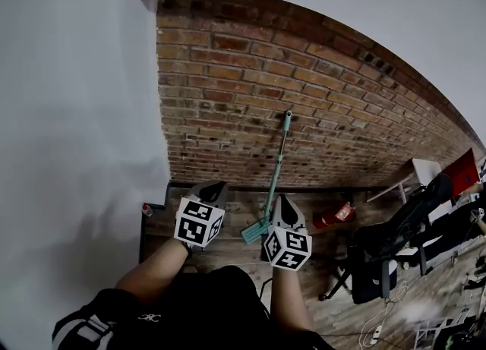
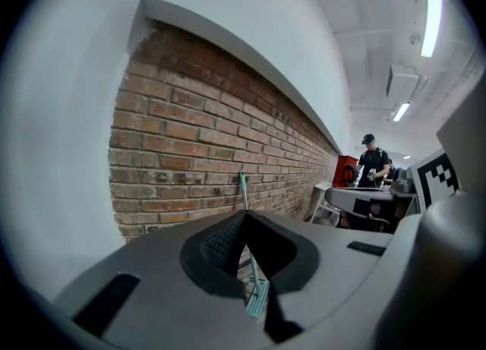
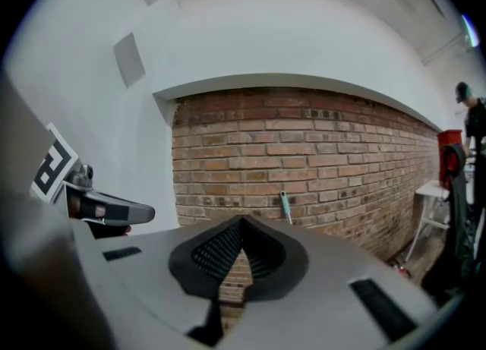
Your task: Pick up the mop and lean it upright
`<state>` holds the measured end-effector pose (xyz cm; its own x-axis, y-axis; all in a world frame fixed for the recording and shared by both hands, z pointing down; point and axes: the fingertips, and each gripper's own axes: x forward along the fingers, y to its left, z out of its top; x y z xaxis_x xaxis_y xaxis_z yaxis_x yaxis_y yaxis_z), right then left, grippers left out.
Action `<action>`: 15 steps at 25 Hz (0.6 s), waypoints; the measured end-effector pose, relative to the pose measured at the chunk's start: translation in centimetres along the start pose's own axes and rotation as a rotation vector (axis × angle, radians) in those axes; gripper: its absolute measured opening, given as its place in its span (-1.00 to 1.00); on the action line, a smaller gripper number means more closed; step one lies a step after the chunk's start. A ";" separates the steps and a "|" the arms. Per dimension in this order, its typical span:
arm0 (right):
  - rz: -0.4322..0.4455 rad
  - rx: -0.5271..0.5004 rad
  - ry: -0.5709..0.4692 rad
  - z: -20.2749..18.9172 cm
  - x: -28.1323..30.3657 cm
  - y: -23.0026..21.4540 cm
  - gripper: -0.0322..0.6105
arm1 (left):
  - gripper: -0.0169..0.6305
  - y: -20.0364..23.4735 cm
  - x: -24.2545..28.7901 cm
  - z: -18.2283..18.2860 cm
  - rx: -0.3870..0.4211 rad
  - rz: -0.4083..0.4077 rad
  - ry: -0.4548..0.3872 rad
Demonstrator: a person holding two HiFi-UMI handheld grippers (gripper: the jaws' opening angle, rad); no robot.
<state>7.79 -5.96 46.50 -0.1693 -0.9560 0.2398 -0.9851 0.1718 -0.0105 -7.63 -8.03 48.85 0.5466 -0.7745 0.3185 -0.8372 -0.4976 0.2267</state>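
Note:
The mop stands upright, its teal and metal handle leaning on the brick wall and its flat teal head on the wooden floor. Both grippers hang a little in front of it and touch nothing. My left gripper is to the left of the mop head, shut and empty. My right gripper is just right of the head, also shut and empty. In the left gripper view the mop shows behind the closed gripper. The right gripper view shows only the handle's tip above the closed gripper.
A white wall meets the brick at the left. A red fire extinguisher lies by the wall's foot on the right. A black office chair, a white table and floor cables are further right. A person stands far off.

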 end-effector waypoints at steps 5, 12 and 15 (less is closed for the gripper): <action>-0.005 0.010 0.031 -0.9 3.5 -0.8 -0.86 | -0.97 2.5 2.5 -0.4 -0.037 0.004 0.032; 0.014 0.020 0.024 -0.3 10.4 -3.7 -0.86 | -0.97 4.9 8.5 1.2 -0.050 0.025 0.050; 0.024 0.012 0.021 0.8 13.8 -5.2 -0.86 | -0.97 5.7 11.6 3.2 -0.031 0.035 0.048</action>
<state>10.55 -20.25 49.10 -0.1920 -0.9464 0.2596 -0.9811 0.1915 -0.0277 -6.11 -21.08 50.90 0.5180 -0.7709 0.3706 -0.8552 -0.4577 0.2433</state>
